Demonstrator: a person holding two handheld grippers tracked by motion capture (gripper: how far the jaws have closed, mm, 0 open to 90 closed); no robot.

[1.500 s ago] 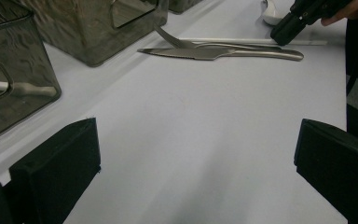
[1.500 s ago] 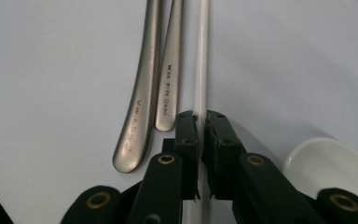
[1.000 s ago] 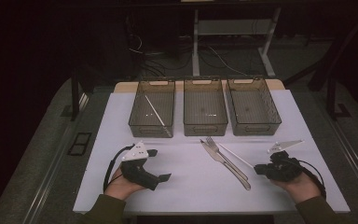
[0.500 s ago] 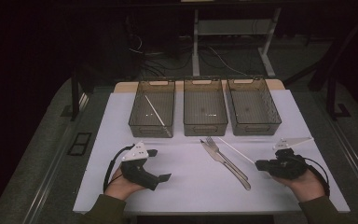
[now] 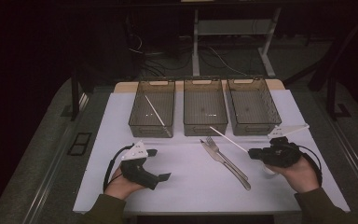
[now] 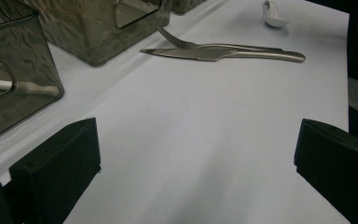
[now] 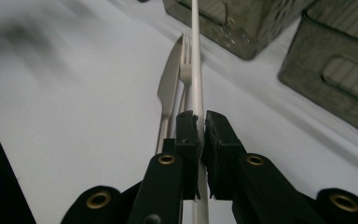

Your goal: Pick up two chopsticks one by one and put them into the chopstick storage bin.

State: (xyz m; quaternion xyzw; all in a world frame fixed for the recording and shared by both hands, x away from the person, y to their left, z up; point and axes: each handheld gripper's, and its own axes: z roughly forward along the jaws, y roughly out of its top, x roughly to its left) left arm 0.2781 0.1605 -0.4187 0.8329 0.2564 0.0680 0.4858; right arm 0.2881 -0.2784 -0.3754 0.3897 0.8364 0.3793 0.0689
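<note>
The right tool (image 5: pixel 252 152) is clamped on a long thin white stick, apparently a chopstick (image 5: pixel 228 139). In the right gripper view its two black jaws stand almost together, the stick (image 7: pixel 196 70) pinched between the pads and running straight out ahead of them, its tail end passing back under the tool's body. In the high view the stick slants away from the tool's tips toward the middle smoked-plastic bin (image 5: pixel 205 107), its far end near that bin's front wall.

Just below and beside the held stick, on the white counter (image 5: pixel 186 182), lie a steel table knife (image 7: pixel 168 88) and a steel fork (image 7: pixel 185 60), side by side and touching. They lie ahead of the right tool's jaws and are not gripped by it. Beyond the tool's tips to one side stands the right smoked-plastic bin (image 5: pixel 254 105).

The left tool (image 5: pixel 156 164) rests low over the counter in the person's left hand. Its jaws stand wide apart with bare white counter (image 6: pixel 191 140) between them. Well ahead of it lie the same knife (image 6: pixel 191 53) and fork (image 6: pixel 186 44), with a small white rounded object (image 6: pixel 274 15) farther off. Close by its left jaw is the left smoked-plastic bin (image 6: pixel 9 88), which holds a second white stick (image 5: pixel 157 115) lying slantwise.
</note>
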